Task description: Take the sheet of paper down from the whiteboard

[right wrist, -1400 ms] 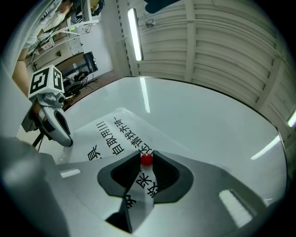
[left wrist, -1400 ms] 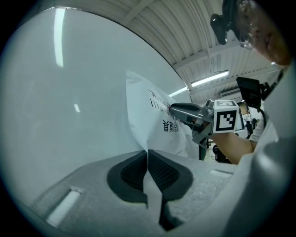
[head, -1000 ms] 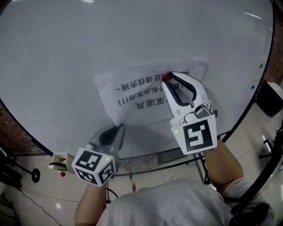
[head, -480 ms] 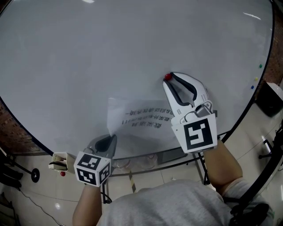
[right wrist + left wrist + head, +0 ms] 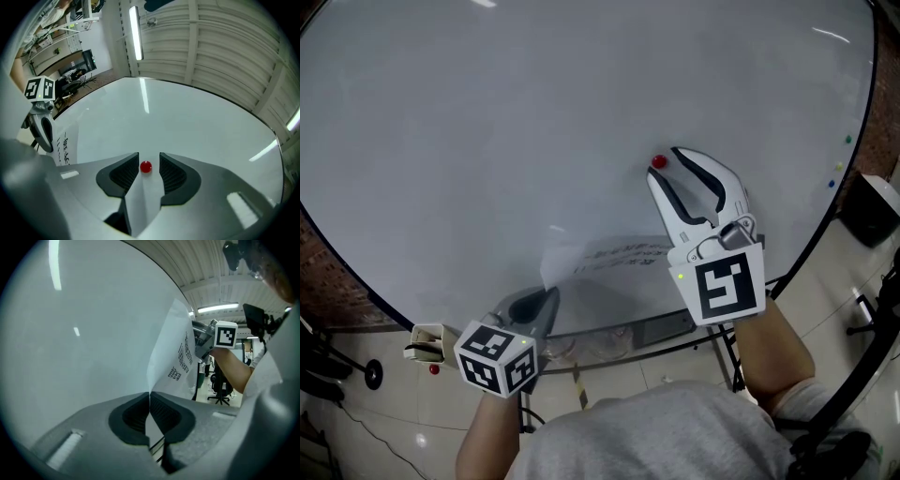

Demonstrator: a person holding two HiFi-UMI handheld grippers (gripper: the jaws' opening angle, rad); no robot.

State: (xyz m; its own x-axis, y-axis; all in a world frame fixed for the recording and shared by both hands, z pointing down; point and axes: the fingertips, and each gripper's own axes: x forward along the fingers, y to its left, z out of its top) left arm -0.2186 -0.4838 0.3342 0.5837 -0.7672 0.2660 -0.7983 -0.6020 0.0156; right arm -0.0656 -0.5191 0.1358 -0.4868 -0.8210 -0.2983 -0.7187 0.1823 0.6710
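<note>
The left tool [image 5: 546, 298] pinches the sheet of paper [image 5: 609, 261], which curls away from the whiteboard [image 5: 487, 141] near its lower edge. The right tool [image 5: 667, 165] is opening its jaws around a red magnet [image 5: 658, 162] (touching neither pad).

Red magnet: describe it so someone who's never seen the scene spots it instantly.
Find the big whiteboard filling the head view. Right of its middle the right tongs reach up to it, jaws opening; the magnet sits between their tips, ungripped. It is the only small red dot on the white face, unlike the printed sheet lower down.
</note>
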